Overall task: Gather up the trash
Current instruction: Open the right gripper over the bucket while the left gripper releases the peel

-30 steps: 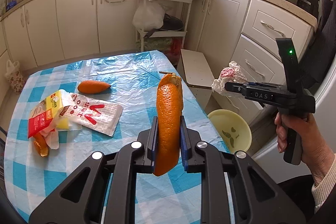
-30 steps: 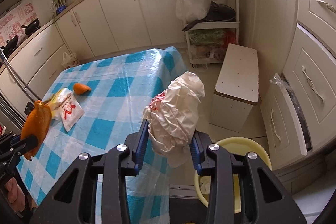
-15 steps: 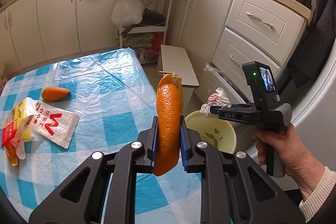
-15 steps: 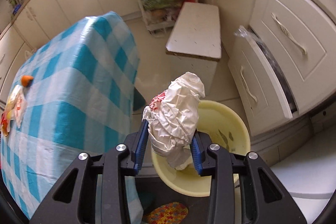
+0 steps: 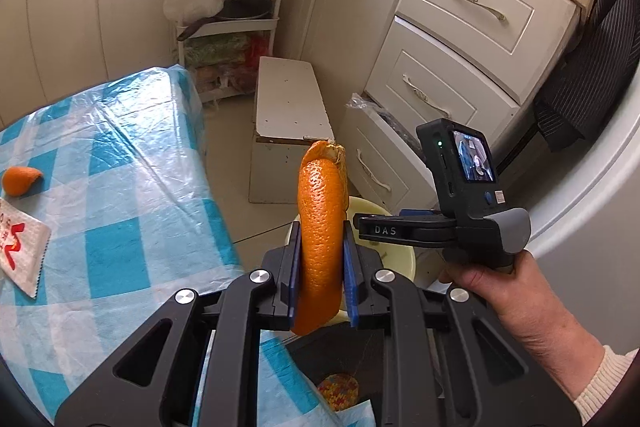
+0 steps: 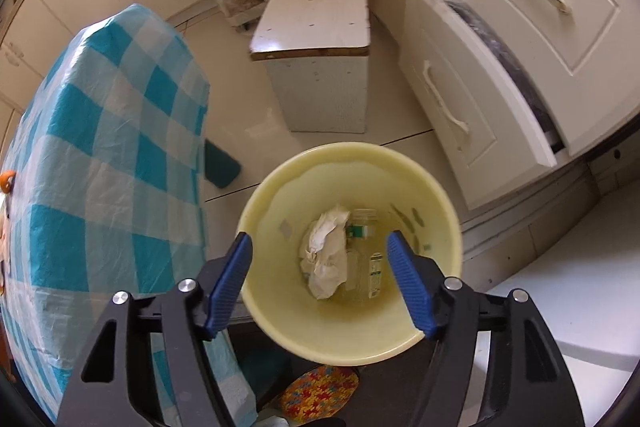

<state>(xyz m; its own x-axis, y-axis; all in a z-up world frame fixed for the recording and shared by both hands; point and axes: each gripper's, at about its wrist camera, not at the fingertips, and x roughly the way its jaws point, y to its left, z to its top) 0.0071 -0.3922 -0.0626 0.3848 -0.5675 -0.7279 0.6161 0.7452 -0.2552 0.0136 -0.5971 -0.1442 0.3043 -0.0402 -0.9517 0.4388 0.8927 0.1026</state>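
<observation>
Between the blue-padded fingers of the left gripper, a long, dimpled orange peel stands upright, pinched tight. Beyond it, the person's right hand holds the right gripper level over the pale yellow plastic bin. Off left, the blue-and-white checked plastic-covered surface carries a small orange peel piece and a white crinkled wrapper.

From the right wrist, looking straight down: the right gripper hangs over the round bin, fingers spread wide and holding nothing. A crumpled white paper wad lies at the bin's bottom. Cream drawers and a white wooden stool ring the tiled floor.
</observation>
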